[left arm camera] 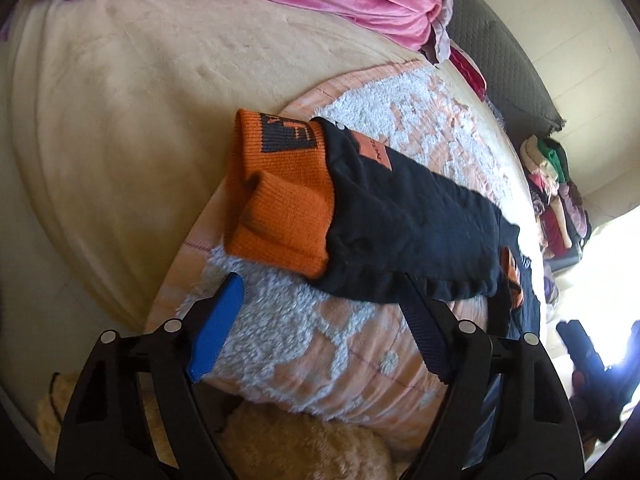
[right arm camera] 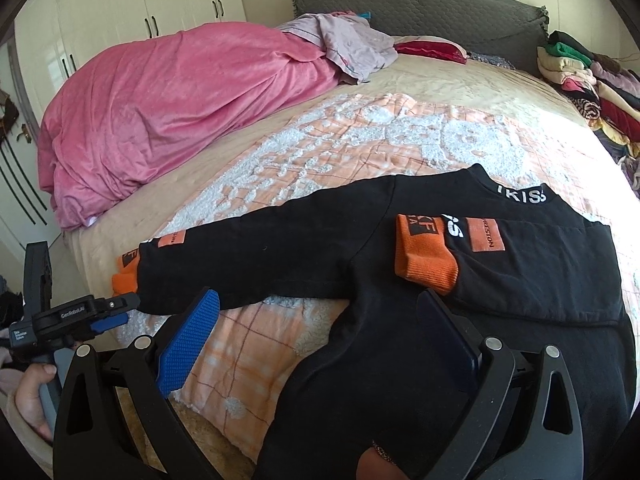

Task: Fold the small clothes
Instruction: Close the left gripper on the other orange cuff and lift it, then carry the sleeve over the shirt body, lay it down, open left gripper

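At the far left of the right wrist view, a hand (right arm camera: pixel 28 396) grips the handle of the left hand-held gripper (right arm camera: pixel 120 314), which sits just beside the outstretched sleeve's orange cuff (right arm camera: pixel 125 276). From its own camera the left hand-held gripper (left arm camera: pixel 320 300) has its jaws apart: the blue pad (left arm camera: pixel 218 332) rests clear over the fluffy orange-and-white blanket (left arm camera: pixel 300 320), while the other finger's tip meets the lower hem of the sleeve; the cloth is not pinched. Behind, a pink quilt (right arm camera: pixel 160 108) is heaped on the bed (right arm camera: pixel 420 76). Across the middle, the black sweater (right arm camera: pixel 360 248) lies flat on the blanket, one sleeve stretched out to the left, the other folded over the chest with its orange cuff (right arm camera: pixel 424 260) on top. Over the sweater's lower part the right hand-held gripper (right arm camera: pixel 320 308) hovers with its jaws wide apart, holding nothing. Further right, the collar shows white lettering, and a pile of folded clothes (right arm camera: pixel 580 80) is stacked at the bed's far right edge
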The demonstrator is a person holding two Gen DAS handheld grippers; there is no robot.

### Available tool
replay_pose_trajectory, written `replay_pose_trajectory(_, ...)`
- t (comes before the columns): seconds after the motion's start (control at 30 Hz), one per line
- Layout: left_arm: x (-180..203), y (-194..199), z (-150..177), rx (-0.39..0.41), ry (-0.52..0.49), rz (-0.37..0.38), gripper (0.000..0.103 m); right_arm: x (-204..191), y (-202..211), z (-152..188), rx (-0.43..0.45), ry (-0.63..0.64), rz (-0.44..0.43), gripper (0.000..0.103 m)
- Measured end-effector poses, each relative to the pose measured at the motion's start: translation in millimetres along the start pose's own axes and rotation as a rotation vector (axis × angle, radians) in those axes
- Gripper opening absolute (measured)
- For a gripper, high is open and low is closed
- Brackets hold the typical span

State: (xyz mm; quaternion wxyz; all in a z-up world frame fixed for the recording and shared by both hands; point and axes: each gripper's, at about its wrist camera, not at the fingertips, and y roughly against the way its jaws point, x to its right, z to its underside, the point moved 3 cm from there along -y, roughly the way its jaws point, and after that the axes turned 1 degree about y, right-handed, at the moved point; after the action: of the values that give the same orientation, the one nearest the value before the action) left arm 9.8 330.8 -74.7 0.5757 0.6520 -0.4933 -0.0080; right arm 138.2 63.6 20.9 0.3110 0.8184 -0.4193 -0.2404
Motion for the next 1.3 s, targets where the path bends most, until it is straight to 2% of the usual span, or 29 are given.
replay_pose_trajectory(0.07,0,-3,-7,0.023,0.026,0.010,0.070,3,2,2,-0.001,-0.003,0.004,0.098)
replay_pose_trajectory(0.17,2,-7,-18,0.056,0.051,0.002,0.060,8,5,4,-0.003,-0.011,0.011,0.098)
replay_pose_trajectory(0.27,6,-10,-28,0.083,0.052,-0.008,0.034,14,8,5,0.001,-0.021,0.020,0.098)
replay_pose_trajectory(0.3,9,-10,-32,0.088,0.049,-0.007,0.017,17,10,5,0.004,-0.028,0.021,0.098)
replay_pose_trajectory(0.4,20,-7,-40,0.100,0.028,0.013,0.008,26,14,5,0.011,-0.043,0.026,0.098)
replay_pose_trajectory(0.6,59,16,-44,0.155,-0.072,0.052,0.007,40,20,5,0.026,-0.070,0.033,0.098)
replay_pose_trajectory(0.83,114,33,-42,0.178,-0.187,0.122,0.006,56,28,7,0.045,-0.103,0.036,0.098)
replay_pose_trajectory(1.1,181,31,-29,0.161,-0.295,0.207,0.005,84,43,10,0.077,-0.155,0.068,0.098)
replay_pose_trajectory(1.3,224,21,-16,0.136,-0.376,0.242,0.005,110,51,16,0.091,-0.205,0.101,0.098)
